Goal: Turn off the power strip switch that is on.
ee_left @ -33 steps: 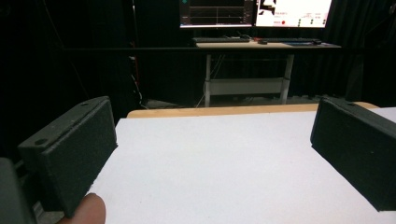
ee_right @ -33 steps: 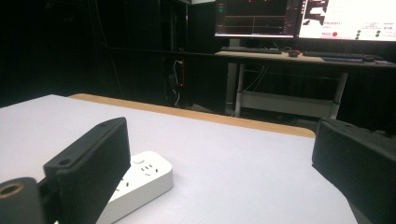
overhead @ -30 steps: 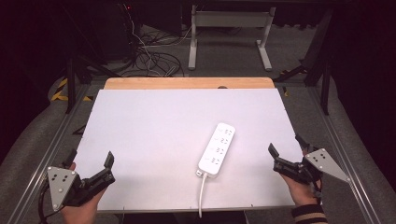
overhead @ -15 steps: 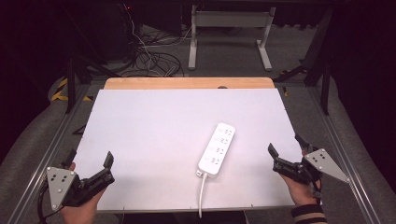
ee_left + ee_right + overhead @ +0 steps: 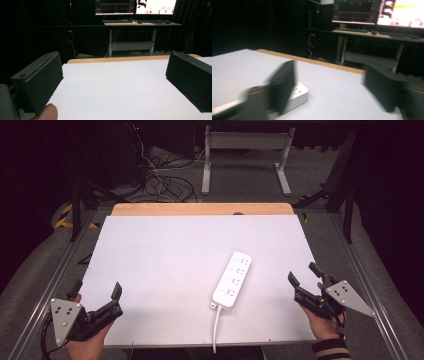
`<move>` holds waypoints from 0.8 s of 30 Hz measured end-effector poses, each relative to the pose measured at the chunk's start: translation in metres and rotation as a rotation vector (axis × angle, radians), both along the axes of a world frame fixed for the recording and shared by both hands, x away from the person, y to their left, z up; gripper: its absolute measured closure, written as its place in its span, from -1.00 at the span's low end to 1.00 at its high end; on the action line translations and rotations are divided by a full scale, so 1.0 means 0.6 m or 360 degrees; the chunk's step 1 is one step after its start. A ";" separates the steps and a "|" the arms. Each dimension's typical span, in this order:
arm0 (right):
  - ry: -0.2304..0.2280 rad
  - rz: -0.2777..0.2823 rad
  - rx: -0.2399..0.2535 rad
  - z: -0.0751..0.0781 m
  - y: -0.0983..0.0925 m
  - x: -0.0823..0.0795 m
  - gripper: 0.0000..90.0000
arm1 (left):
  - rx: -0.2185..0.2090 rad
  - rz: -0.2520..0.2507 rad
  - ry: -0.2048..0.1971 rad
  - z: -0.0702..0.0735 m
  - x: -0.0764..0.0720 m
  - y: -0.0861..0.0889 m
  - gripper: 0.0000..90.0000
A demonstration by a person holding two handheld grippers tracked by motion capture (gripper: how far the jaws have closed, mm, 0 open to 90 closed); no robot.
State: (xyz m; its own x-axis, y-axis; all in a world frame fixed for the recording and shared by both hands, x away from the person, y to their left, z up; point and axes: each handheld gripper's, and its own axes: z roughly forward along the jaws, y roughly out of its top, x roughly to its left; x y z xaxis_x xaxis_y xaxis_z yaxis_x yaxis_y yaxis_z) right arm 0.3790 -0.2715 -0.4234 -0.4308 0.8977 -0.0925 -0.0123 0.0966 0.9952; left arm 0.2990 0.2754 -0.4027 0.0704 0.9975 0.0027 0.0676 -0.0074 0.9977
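Worktop [image 5: 165,260], white, with wooden strip along far edge. Power strip [image 5: 232,279], white, lying diagonally right of centre, cord running off near edge, touched by neither tong. Left gripper [image 5: 96,291] at near left corner, right gripper [image 5: 306,274] at right edge: jaws wide, empty.

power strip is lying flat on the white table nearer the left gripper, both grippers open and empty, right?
Not quite: the power strip lies nearer the right gripper, as the high view shows. The rest holds: it lies flat on the white table, and the left gripper and the right one are both open and empty.
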 end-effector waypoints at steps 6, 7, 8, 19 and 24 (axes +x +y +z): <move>0.0062 0.0034 -0.0017 0.009 0.002 -0.009 1.00 | 0.0003 0.0000 0.0003 0.000 0.000 -0.001 -0.96; 0.0062 0.0034 -0.0017 0.009 0.002 -0.009 1.00 | 0.0003 0.0000 0.0003 0.000 0.000 -0.001 -0.96; 0.0100 0.0041 0.0003 0.015 0.001 -0.009 1.00 | 0.0005 -0.0001 0.0006 0.000 0.000 -0.001 -0.95; 0.0151 0.0001 0.0209 0.055 -0.023 -0.009 1.00 | 0.0014 0.0001 0.0011 -0.001 0.000 -0.001 -0.95; 0.0128 0.0086 0.0220 0.067 -0.008 -0.008 1.00 | 0.0017 -0.0004 0.0012 -0.002 0.000 -0.001 -0.95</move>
